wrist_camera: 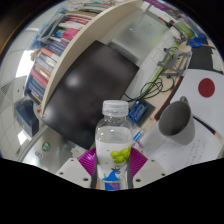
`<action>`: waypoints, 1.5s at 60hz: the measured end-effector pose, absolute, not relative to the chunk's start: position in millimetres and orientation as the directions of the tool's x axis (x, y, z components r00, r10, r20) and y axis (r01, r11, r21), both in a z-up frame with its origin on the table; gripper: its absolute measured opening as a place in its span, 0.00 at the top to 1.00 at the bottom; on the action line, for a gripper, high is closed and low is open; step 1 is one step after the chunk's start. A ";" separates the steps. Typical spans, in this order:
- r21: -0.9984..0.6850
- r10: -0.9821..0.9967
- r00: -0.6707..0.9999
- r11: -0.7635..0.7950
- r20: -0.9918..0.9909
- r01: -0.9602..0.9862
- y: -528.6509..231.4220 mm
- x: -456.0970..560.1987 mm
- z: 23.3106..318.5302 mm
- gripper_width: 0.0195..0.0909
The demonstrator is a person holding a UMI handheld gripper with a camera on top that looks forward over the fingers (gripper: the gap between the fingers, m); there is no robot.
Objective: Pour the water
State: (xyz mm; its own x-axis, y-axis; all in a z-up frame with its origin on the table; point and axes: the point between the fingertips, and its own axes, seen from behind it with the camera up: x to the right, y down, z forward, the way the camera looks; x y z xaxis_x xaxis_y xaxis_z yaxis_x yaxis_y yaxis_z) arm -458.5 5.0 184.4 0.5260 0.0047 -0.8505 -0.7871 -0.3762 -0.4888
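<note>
Water bottle [114, 135] at lower centre of the frame — clear plastic, white cap on, green-and-blue label, upright or nearly so. Clamped between the magenta pads [90, 160] of the hand-held gripper [113, 170], one pad pressing on each side of the label band. Looks lifted rather than standing, though the base is hidden below the fingers, so cannot tell for sure.

Just to the right, at mid-right of the frame, a grey cup [175, 120] standing upright on the white tabletop [205, 135] — apart from the bottle, mouth open upward, contents not visible. Likely the vessel for the water. Farther to the right edge, a red round thing [207, 87], too small to name. Above the bottle, a dark chair [85, 90] filling the centre-left; cables [160, 75] trailing over the tabletop toward upper right; shelves of books [55, 50] at upper left.

Judged progress: early. Grasp done; cap apparently on, bottle not tilted, nothing pouring. Left to do — open the bottle if closed, carry it over the cup, tip, pour.
</note>
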 end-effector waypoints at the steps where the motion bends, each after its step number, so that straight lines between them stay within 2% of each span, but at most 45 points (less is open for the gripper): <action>1: -0.456 -0.004 0.494 -0.378 -0.869 -0.806 6.4 -457.9 186.3 0.69; 11: -0.156 -0.084 0.194 -0.332 -0.978 -0.930 13.7 -445.5 196.0 0.69; 22: 0.107 -0.171 -0.063 -0.263 -0.983 -0.959 20.1 -425.6 184.9 0.69; 31: 0.258 -0.201 -0.214 -0.227 -0.956 -0.939 26.4 -419.3 177.9 0.69; 39: 0.278 -0.210 -0.229 -0.241 -0.950 -0.930 27.0 -419.3 184.8 0.69; 43: 0.238 -0.200 -0.188 -0.263 -0.962 -0.935 24.7 -418.1 196.4 0.69; 47: 0.128 -0.170 -0.080 -0.291 -0.982 -0.948 25.0 -411.1 215.2 0.69; 56: -0.366 -0.029 0.397 -0.329 -0.917 -0.870 22.8 -374.7 256.8 0.69; 59: -0.544 0.006 0.574 -0.325 -0.819 -0.773 23.2 -356.3 273.3 0.69; 63: -0.750 0.019 0.781 -0.294 -0.624 -0.592 25.3 -322.6 278.7 0.69; 69: -0.905 0.045 0.931 -0.256 -0.361 -0.339 31.2 -284.7 282.0 0.69; 73: -0.941 0.019 0.973 -0.259 -0.229 -0.217 36.9 -255.6 268.2 0.69; 81: -0.950 -0.040 0.999 -0.311 -0.015 -0.027 43.0 -201.0 212.2 0.69; 90: -0.932 -0.066 0.998 -0.362 -0.012 -0.035 46.3 -166.0 144.4 0.69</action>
